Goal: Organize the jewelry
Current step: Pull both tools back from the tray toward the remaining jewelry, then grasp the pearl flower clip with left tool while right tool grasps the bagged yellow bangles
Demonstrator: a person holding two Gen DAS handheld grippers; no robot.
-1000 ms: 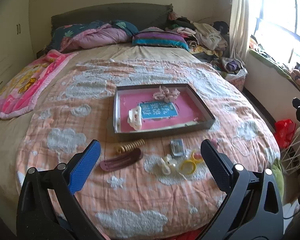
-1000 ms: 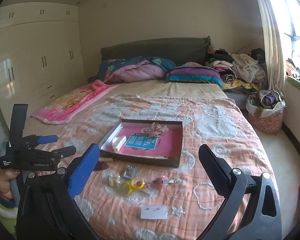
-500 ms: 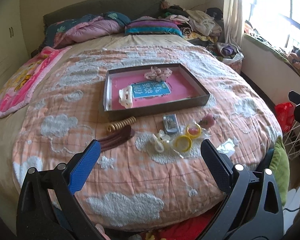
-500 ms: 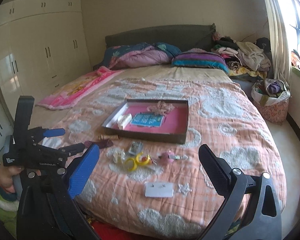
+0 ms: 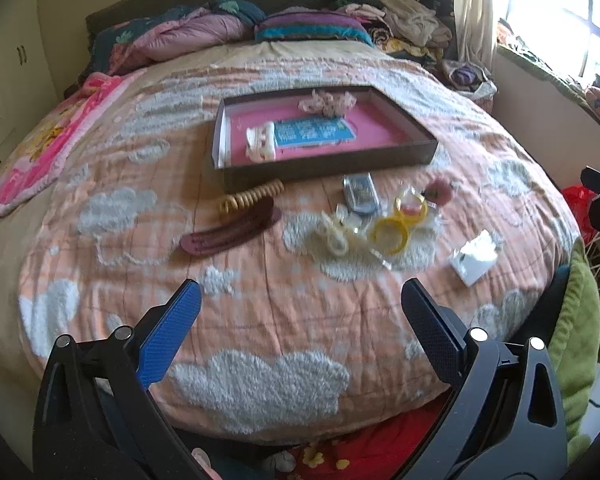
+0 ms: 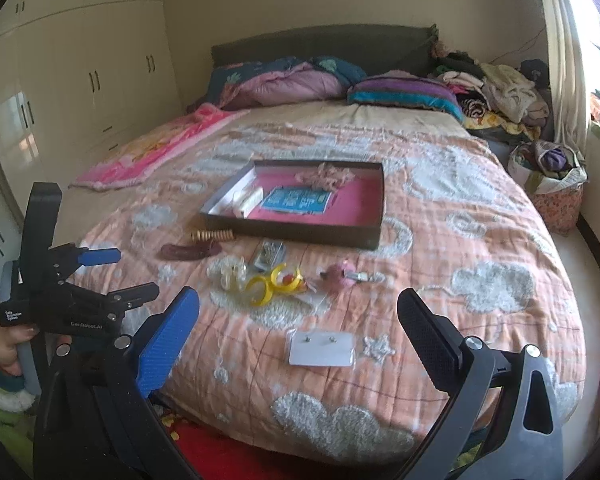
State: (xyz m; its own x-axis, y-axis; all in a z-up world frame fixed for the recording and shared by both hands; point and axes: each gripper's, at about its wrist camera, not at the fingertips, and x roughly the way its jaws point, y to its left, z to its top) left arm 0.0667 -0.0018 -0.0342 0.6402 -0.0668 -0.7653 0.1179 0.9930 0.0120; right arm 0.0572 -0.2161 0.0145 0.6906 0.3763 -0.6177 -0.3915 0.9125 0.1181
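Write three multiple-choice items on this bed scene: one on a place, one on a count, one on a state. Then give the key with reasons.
1. Where does the white card with two earrings lie?
A. In the dark shallow box with pink lining
B. On the orange cloud-pattern bedspread, nearer the foot than the other trinkets
C. On the pillows

2. How many yellow plastic ring bangles lie on the bedspread?
A. Two
B. Five
C. None

3. What is the state of the left hand-held gripper?
A. Shut on a comb
B. Shut on nothing
C. Open, holding nothing

Key: B, the card rests on the bedspread, outside the box; A, two yellow rings sit side by side; C, its jaws stand wide apart with only bedspread between them.
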